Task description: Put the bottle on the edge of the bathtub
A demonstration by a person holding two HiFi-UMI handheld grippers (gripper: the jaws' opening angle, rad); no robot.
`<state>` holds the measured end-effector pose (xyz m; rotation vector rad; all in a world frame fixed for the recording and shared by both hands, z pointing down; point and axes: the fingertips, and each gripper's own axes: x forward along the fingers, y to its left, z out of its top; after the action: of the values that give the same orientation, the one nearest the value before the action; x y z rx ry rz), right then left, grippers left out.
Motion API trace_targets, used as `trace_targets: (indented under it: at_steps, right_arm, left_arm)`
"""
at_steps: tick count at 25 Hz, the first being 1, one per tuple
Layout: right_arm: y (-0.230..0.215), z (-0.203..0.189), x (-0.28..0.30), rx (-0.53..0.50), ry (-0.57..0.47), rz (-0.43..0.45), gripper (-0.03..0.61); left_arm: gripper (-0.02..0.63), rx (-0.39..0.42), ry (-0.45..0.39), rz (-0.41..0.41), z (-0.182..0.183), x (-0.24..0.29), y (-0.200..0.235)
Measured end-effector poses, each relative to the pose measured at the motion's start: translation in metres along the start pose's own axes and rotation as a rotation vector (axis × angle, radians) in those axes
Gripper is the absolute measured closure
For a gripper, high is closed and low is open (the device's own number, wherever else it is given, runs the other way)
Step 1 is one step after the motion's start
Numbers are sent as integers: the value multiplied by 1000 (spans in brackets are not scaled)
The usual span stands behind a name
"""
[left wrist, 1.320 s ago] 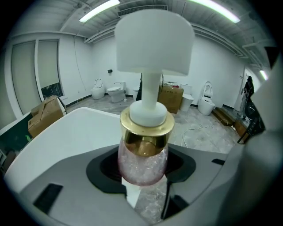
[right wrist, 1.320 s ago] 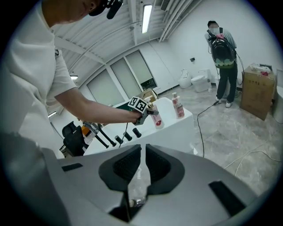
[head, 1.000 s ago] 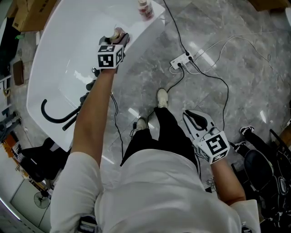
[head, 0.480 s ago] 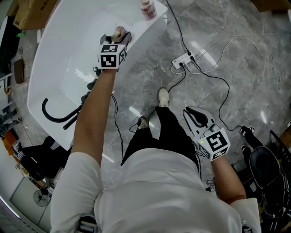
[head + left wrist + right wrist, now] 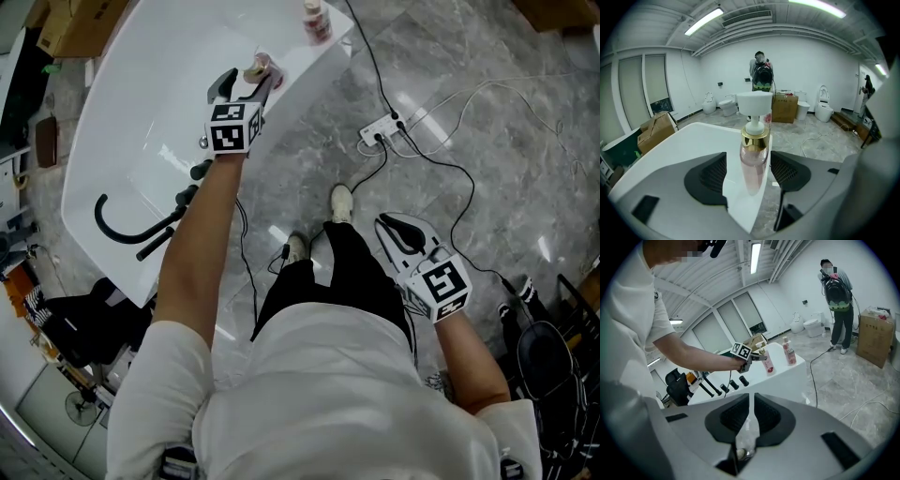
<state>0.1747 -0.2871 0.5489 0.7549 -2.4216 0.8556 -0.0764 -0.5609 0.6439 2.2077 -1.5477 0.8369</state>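
A pink pump bottle [image 5: 262, 67] with a gold collar and white pump head stands upright on the white bathtub's rim [image 5: 302, 73]. My left gripper [image 5: 245, 82] reaches over that rim, its jaws opening with the bottle [image 5: 753, 161] between them. The black pads stand a little off its sides. The left gripper [image 5: 747, 174] points along the rim [image 5: 740, 206]. My right gripper [image 5: 388, 225] hangs low over the grey floor on the right, shut with nothing in it. The right gripper view shows its pads [image 5: 764, 416] together and the bottle [image 5: 768, 363] far off.
A second pink bottle [image 5: 316, 19] stands at the tub's far corner. Black faucet fittings [image 5: 141, 234] sit at the tub's near end. A power strip [image 5: 380, 127] and cables lie on the marble floor. A person with a backpack [image 5: 836, 291] stands beyond, near cardboard boxes [image 5: 785, 107].
The left gripper's jaws have spread apart around the bottle, which stays upright on the rim. The right gripper has barely moved.
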Motion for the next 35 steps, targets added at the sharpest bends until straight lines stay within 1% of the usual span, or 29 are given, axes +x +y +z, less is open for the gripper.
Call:
trace_targets:
  at_steps: [2,5,7,11,14,15,18,19,21,23,27,29,32,35]
  right_arm:
    - [9,4,1,-5,-10,1,535]
    - [22,6,1,20,-31,5,540]
    - [31,5,1,32,-42,3,541]
    - [52,10,-2,3,-68,-16,549]
    - [68,18,-3,-18,-94,-32,557]
    - [74,20,-4,-23,-104,-38,560]
    - [91,23,-7,-41,-128,-56,569]
    - [97,24,-8,-47,-133,-61,569]
    - [113,23,-11,-57,-144,-68,569]
    - [129,22,-12,-63,-154,-69,569]
    - [160,20,-20,-93,-181,-87,569]
    - [177,18,-24,-107,-192,-97,569]
    - [201,11,-30,-117,-210,-110,570]
    - [224,3,-36,-119,-228,-123,571]
  left_arm:
    - [324,-9,-17,6,1,-17,2]
    - [324,-35,-48,3,6,-45,2]
    - [324,-58,-71,-19,8,-64,-3]
    - [332,-108,-113,-89,8,-107,-20]
    - [381,-119,-141,-150,10,-145,-36]
    - [408,-118,-153,-171,10,-159,-42]
    - [520,-103,-182,-214,8,-201,-60]
    - [547,-95,-185,-226,6,-215,-66]
    - [575,-85,-176,-257,0,-244,-77]
    - [591,-83,-162,-311,-5,-274,-90]
    - [597,-53,-150,-454,-16,-341,-123]
    - [597,-62,-143,-509,-25,-373,-134]
    - [597,-87,-140,-562,-41,-414,-146]
    - [597,-96,-140,-590,-56,-449,-151]
